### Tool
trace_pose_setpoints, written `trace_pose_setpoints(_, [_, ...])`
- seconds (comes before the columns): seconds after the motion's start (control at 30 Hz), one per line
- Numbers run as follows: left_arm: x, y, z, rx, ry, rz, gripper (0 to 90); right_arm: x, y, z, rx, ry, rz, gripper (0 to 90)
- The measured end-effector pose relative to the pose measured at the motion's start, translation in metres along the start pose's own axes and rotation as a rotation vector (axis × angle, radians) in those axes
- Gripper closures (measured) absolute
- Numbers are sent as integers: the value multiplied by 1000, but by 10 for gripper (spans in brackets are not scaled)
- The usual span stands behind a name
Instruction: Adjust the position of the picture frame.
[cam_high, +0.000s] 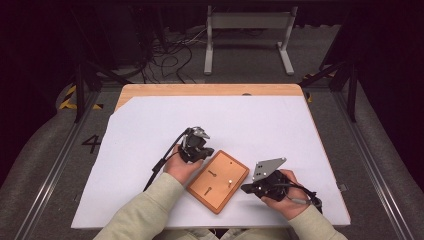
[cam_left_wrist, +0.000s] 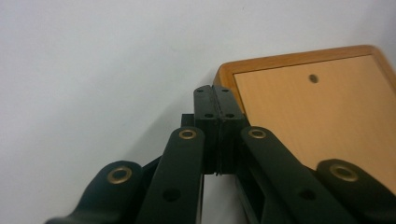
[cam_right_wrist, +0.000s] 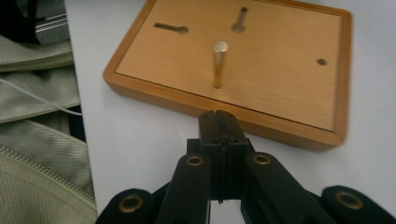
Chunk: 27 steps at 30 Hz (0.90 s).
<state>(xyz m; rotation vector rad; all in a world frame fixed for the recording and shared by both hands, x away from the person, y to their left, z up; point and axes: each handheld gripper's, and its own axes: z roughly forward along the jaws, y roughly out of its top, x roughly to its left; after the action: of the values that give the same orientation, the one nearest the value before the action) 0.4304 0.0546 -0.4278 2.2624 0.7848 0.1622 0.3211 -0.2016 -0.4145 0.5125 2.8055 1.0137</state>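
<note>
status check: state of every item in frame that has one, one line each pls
left gripper: shut, nothing between the pads, tips at the board's corner
right gripper: shut, nothing held, tips just short of the board's long edge
wooden board: flat on the white sheet, set at an angle between the two grippers
peg: upright in the board
round hole: empty

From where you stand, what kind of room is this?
Probably a lab recording bench: a table under a white sheet, dark curtains behind, loose cables on the floor, and a wooden board between the hand-held tongs.
</note>
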Motion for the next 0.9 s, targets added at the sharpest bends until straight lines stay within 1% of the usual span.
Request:
trace_pose_setpoints(0.03, [-1,-1,-5,-10,2,7,896,3,2,4,6,14,-11,900])
trace_pose_setpoints(0.13, [-4,-7,-21,-49,0,6,887,9,7,14,31,41,-42,900])
trace_pose_setpoints(0.17, [-4,-7,-21,-49,0,6,877,9,7,14,31,41,-42,900])
trace_pose_setpoints(0.23, [-3,-10,-30,-68,-2,0,864,12,9,22,60,53,-60,900])
trace_pose_setpoints(0.33, [-3,-15,-40,-92,2,-2,854,17,11,30,87,74,-79,900])
trace_pose_setpoints(0.43, [-1,-19,-46,-98,4,-11,849,22,14,35,100,93,-100,900])
trace_pose_setpoints(0.47, [-1,-20,-48,-97,6,-5,846,27,16,40,118,110,-120,900])
trace_pose_setpoints(0.5, [1,-22,-50,-102,8,-7,845,28,17,42,128,113,-126,900])
trace_pose_setpoints(0.53, [1,-22,-50,-102,8,-7,840,28,17,42,128,113,-126,900])
trace_pose_setpoints(0.57, [2,-24,-53,-105,12,-2,840,29,17,46,145,117,-127,900])
trace_pose_setpoints(0.6, [3,-25,-54,-108,17,0,836,30,19,47,150,114,-124,900])
trace_pose_setpoints(0.73, [14,-35,-66,-129,45,-36,835,30,25,54,137,87,-115,900])
trace_pose_setpoints(0.77, [16,-37,-68,-133,51,-40,835,30,27,56,133,87,-114,900])
trace_pose_setpoints(0.9, [21,-46,-74,-136,66,-63,832,28,38,66,116,50,-105,900])
